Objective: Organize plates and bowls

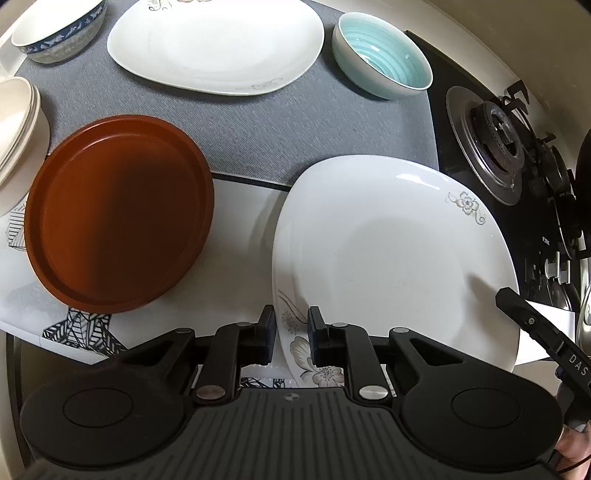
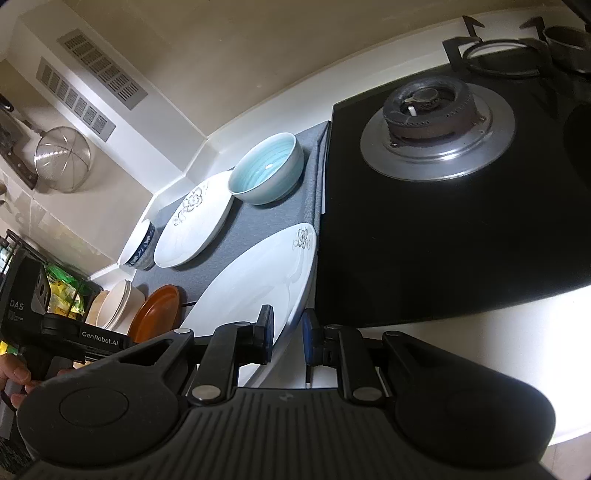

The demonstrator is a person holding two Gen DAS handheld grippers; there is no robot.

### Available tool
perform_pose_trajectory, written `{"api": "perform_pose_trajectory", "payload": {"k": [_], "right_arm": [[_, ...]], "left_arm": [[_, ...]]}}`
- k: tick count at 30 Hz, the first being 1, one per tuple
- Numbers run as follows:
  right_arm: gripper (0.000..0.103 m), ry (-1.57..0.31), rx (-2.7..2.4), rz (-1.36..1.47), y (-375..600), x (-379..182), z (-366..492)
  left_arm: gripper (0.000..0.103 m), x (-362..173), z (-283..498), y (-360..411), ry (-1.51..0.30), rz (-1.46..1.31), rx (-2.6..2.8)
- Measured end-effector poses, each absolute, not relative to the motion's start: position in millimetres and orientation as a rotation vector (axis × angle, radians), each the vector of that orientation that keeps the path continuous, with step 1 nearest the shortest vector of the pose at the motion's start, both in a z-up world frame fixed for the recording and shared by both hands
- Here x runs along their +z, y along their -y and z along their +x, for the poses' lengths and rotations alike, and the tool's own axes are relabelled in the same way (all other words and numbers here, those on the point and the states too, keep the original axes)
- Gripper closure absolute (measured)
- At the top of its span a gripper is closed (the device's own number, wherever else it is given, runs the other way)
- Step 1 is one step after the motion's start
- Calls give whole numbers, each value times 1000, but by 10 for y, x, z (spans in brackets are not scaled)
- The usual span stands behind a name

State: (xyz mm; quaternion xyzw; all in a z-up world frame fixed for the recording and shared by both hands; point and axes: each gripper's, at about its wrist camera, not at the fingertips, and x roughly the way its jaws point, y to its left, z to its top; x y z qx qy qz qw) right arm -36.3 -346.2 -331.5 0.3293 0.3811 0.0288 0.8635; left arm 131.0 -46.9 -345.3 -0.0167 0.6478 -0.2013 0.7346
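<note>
A large white flowered plate [image 1: 391,254] lies at the near right of the counter, next to the stove; it also shows in the right wrist view [image 2: 255,280]. My left gripper [image 1: 291,332] hovers over its near-left rim, jaws a little apart and empty. My right gripper [image 2: 288,332] has its jaws on either side of the plate's right rim, seemingly gripping it. A brown plate stack [image 1: 118,214] sits to the left. A second white plate [image 1: 218,44], a teal bowl [image 1: 384,55], a blue-patterned bowl [image 1: 59,29] and cream bowls [image 1: 18,125] stand behind.
A black gas stove [image 2: 443,206] with a burner [image 1: 495,140] borders the plates on the right. A grey mat [image 1: 258,122] and a patterned mat [image 1: 85,332] cover the counter. A strainer [image 2: 62,158] hangs on the wall at left.
</note>
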Motion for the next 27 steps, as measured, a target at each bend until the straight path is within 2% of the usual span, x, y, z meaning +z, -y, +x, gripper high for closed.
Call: {"api": "perform_pose_trajectory", "payload": {"k": [5, 9, 15, 18, 21, 27], "right_arm": [[87, -810, 68, 691, 3549, -3419, -367], [92, -843, 75, 715, 3661, -3538, -352], [88, -938, 127, 684, 3729, -3608, -206], [87, -974, 162, 675, 3738, -3644, -102], [89, -986, 200, 536, 3637, -3590, -67], [88, -943, 240, 549, 3634, -3433, -148]], "left_arm": [[84, -3491, 1243, 501, -1424, -55, -431], [84, -3620, 1246, 498, -1431, -87, -456], [80, -3829, 1325, 402, -1491, -211, -535], [79, -3837, 1337, 389, -1491, -239, -523], [76, -3723, 1211, 512, -1439, -111, -522], [76, -3595, 1153, 399, -1434, -195, -466]]}}
